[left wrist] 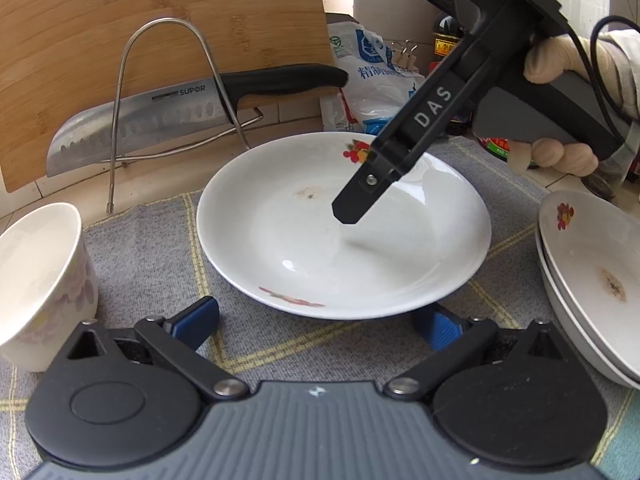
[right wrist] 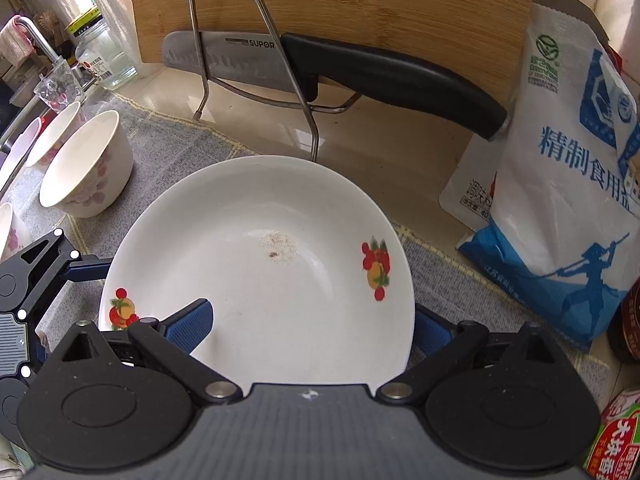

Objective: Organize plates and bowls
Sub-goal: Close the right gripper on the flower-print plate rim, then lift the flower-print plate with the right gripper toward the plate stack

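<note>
Grey checked mat [left wrist: 152, 240] on the counter; both grippers' jaws open around plate [right wrist: 256, 264].

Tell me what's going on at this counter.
A person is sorting dishes with two handheld grippers. The right gripper is open around the rim of a white fruit-patterned plate on the grey mat, one finger inside and one outside. The left gripper waits open at the plate's other edge. Two similar plates are stacked alongside; bowls stand nearby.

The right gripper [right wrist: 310, 330] is held wide open, angled downward by a gloved hand [left wrist: 560, 64]; the left gripper [left wrist: 320, 322] is likewise spread.
</note>
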Available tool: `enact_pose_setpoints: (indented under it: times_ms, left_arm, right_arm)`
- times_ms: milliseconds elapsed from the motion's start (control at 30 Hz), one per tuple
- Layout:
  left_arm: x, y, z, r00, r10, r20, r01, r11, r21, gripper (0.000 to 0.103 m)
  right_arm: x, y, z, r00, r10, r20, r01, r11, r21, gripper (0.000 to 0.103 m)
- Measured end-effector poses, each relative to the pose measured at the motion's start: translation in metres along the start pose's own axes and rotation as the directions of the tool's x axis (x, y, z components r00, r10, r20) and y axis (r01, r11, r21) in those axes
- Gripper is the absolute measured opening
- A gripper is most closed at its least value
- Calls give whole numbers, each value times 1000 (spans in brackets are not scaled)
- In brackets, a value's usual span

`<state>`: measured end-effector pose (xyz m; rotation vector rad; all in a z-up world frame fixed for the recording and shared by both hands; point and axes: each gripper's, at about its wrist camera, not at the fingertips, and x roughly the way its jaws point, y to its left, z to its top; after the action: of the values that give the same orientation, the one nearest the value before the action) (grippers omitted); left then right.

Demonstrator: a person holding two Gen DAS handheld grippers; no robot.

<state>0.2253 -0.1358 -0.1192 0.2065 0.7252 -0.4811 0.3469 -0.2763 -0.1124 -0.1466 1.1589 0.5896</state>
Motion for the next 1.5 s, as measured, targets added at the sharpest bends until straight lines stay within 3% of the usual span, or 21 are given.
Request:
enact_pose_setpoints:
  times_ms: [333, 767, 1500]
  left_arm:
    - [1, -8, 3, 1000, -11, 20, 9, 997, 76, 100]
    - [-1, -10, 4, 1000, -21, 17, 19, 996, 87, 96]
    - [-17, -12, 5, 1000, -25, 15, 23, 993, 112, 96]
  right_arm:
    - [5, -7, 17, 997, 75, -16, -76, 994, -75, 103]
    - [9, -11, 26, 987, 163, -5, -163, 984, -73, 103]
    - [-5, -3, 20, 985, 175, 7, -174, 983, -50, 103]
